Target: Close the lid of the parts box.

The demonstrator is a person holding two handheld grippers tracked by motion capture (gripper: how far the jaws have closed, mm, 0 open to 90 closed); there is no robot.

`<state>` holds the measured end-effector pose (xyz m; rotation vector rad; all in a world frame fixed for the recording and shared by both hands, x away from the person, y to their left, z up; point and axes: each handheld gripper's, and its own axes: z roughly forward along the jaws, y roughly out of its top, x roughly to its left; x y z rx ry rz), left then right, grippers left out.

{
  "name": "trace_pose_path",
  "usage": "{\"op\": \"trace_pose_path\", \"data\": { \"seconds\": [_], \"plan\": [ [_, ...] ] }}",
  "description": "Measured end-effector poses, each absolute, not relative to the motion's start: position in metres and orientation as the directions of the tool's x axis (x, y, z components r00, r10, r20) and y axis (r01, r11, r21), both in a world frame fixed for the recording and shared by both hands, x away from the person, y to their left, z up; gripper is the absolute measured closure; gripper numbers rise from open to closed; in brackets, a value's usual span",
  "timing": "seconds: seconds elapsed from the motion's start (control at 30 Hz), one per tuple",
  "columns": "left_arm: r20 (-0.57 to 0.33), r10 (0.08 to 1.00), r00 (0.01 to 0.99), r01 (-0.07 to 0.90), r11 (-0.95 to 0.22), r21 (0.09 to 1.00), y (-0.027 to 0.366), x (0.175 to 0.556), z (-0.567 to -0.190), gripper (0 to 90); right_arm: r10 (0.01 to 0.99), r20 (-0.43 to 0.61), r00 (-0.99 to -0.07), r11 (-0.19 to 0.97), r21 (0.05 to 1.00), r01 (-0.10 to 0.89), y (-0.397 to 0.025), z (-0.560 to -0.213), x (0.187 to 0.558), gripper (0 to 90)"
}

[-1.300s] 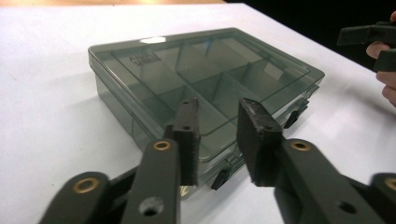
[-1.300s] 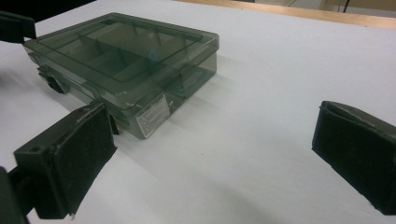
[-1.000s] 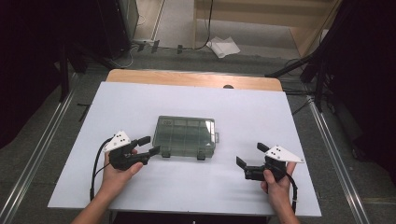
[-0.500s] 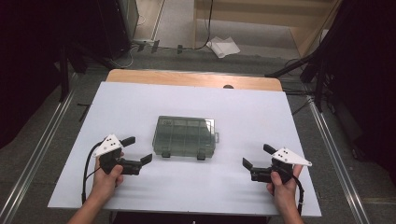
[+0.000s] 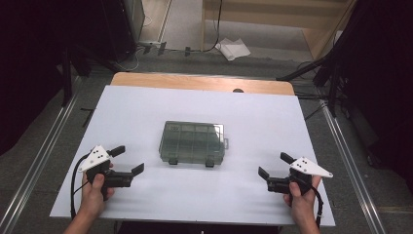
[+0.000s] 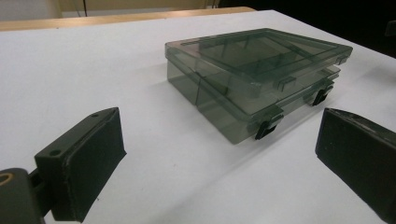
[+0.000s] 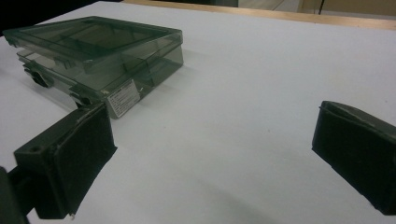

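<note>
A smoky green see-through compartment box (image 5: 192, 142) lies shut in the middle of the white table (image 5: 146, 107), its two dark latches on the near side. In the left gripper view the box (image 6: 252, 70) lies ahead and to the right. In the right gripper view the box (image 7: 100, 51) lies ahead and to the left, with a white label on its side. My left gripper (image 5: 127, 160) rests open near the table's front left, apart from the box. My right gripper (image 5: 274, 165) stands open at the front right, also apart from it. Nothing is between either pair of jaws.
A wooden board (image 5: 195, 82) runs along the table's far edge. Metal rails (image 5: 44, 151) flank the table on the floor. A white cloth (image 5: 233, 48) lies on the floor beyond. Dark stands and cables stand at both sides.
Both grippers have drawn back from the box toward the table's front corners, the left one leftward, the right one rightward. The box has not moved.
</note>
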<state>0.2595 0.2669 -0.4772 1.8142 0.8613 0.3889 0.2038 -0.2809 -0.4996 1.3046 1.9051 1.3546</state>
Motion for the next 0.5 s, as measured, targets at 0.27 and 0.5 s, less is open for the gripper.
{"op": "trace_pose_path", "data": {
  "seconds": [0.27, 0.5],
  "plan": [
    [-0.134, 0.744, 0.654, 0.388, -0.178, 0.904, 0.288, 0.252, -0.478, 0.4, 0.894, 0.154, -0.42, 0.049, 0.9, 0.433, -0.289, -0.498, 0.196, 0.0],
    [-0.117, 0.761, 0.638, 0.382, -0.182, 0.906, 0.299, 0.244, -0.479, 0.4, 0.9, 0.156, -0.407, 0.039, 0.902, 0.431, -0.3, -0.498, 0.188, 0.0]
  ]
}}
